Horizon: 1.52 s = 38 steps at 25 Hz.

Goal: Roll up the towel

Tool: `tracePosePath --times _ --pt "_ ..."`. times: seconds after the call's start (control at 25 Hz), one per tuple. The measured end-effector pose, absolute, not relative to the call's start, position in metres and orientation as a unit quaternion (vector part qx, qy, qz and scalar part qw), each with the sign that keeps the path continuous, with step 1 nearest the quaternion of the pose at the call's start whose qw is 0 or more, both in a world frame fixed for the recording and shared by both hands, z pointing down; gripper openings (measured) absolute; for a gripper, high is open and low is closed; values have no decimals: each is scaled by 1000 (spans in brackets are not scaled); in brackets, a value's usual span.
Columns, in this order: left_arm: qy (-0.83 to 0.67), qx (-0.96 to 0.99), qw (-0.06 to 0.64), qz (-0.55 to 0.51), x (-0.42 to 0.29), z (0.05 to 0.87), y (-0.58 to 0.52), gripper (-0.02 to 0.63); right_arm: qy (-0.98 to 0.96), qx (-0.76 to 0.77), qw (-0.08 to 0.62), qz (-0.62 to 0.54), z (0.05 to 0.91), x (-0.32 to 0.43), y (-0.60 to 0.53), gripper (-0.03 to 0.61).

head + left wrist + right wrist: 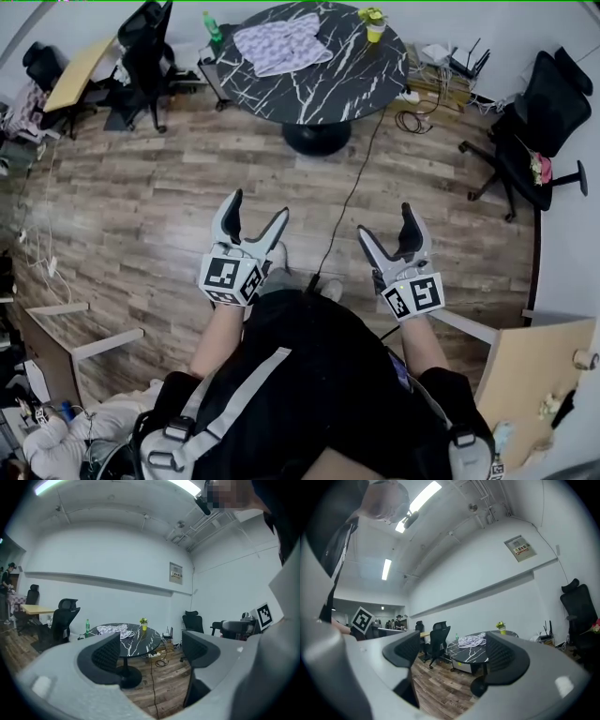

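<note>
Towel [281,44] waiting to be rolled, nowhere within reach yet. Closest in: left gripper [258,208] and right gripper [386,223] held side by side before the body, aimed roughly level and forward, each spread wide with only air between the jaws, presumably opened in readiness to take cloth edges on arrival. Just past the tips and below: bare wooden floor [159,216], crossed between the two grippers by a black cable [353,192] running on toward the table, worth stepping over rather than snagging. Farther ahead, well apart from either gripper: round dark marble-patterned table [347,84], bearing the towel in a crumpled, unrolled heap on the half more in line with the left gripper, probably set there because the flat top gives room for smoothing and rolling. Beyond the towel, toward the right gripper's side: small potted plant [374,23] near the far rim, out of the working patch. Off the table's edge on the left gripper's side: green bottle [214,26]. Judged as approach only; closing the gap needed first, then flattening, then rolling.
</note>
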<state>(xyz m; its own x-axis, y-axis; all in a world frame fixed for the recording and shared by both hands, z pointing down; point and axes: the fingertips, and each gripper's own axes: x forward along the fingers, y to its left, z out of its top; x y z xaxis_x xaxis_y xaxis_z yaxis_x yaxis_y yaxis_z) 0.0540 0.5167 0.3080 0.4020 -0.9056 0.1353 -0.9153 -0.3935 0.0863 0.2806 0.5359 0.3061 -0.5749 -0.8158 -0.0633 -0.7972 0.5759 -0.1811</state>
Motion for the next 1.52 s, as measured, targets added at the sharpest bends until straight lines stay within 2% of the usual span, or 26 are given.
tracePosePath --times 0.72,1.52 --pt "-514 855 65 23 29 312 374 419 864 -493 56 -82 305 262 413 413" --pt "-474 877 71 38 -66 322 219 417 873 -483 -5 -63 301 136 254 411"
